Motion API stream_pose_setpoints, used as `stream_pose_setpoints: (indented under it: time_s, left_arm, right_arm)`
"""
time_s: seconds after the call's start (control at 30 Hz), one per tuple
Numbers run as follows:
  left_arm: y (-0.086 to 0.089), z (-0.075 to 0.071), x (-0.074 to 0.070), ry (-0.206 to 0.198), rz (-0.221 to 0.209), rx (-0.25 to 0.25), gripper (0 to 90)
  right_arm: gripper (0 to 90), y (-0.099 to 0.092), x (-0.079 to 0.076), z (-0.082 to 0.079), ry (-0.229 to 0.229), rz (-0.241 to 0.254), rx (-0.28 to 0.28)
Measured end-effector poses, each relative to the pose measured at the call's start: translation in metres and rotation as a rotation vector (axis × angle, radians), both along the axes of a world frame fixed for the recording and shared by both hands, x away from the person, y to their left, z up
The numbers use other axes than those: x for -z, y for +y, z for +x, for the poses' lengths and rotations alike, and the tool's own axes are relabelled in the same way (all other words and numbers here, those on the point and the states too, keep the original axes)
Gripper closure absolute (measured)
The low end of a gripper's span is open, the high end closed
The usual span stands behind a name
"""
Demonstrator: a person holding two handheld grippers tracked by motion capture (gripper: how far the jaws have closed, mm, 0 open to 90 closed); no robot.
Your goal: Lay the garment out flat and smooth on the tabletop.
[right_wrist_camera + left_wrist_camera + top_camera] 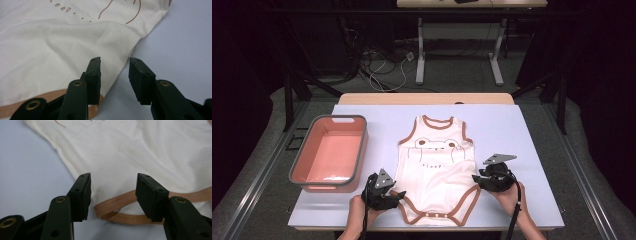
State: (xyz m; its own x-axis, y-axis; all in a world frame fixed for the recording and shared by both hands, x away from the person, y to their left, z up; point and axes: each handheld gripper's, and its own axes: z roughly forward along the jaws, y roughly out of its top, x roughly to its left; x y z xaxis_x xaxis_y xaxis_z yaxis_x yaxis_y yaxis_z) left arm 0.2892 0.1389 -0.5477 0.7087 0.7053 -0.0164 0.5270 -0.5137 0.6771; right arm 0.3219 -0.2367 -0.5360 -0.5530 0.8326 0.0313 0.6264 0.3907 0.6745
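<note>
A cream baby bodysuit [437, 167] with brown trim and a frog face print lies flat on the pale table [512, 130], neck away from me. My left gripper [400, 195] sits at its lower left corner, jaws open. In the left gripper view the brown leg trim [117, 205] lies on the table between the open jaws of the left gripper [113, 187], untouched by the pads. My right gripper [476, 179] is at the garment's right side, also open. In the right gripper view, the right gripper [115, 72] straddles the cream fabric's edge [120, 62] without pinching it.
A pink basin with a grey rim [339, 119] stands on the table's left part, empty as far as I can see. The table's front edge [427, 228] runs just below my hands. Cables and a desk frame [459, 50] lie on the floor beyond.
</note>
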Motion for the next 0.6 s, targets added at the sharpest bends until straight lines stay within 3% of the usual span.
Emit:
stream_pose_setpoints:
  time_s: [0.17,0.27,0.4,0.47,0.6]
  left_arm:
    - [0.002,0.004,0.004,0.034,0.016,-0.009,50.7]
    - [0.002,0.003,0.007,0.046,-0.003,-0.001,56.8]
    - [0.003,0.002,0.008,0.046,-0.022,0.016,67.3]
    - [0.003,0.002,0.008,0.052,-0.035,0.023,74.2]
    - [0.001,0.001,0.008,0.054,-0.042,0.036,84.1]
  right_arm:
    - [67.2,0.008,0.007,0.019,0.042,-0.015,0.021]
    - [74.9,0.011,0.012,0.026,0.06,-0.029,0.015]
    - [87.5,0.006,0.014,0.028,0.075,0.026,0.007]
    - [88.7,0.005,0.015,0.028,0.078,0.041,0.008]
    - [89.4,0.003,0.012,0.024,0.083,0.025,0.013]
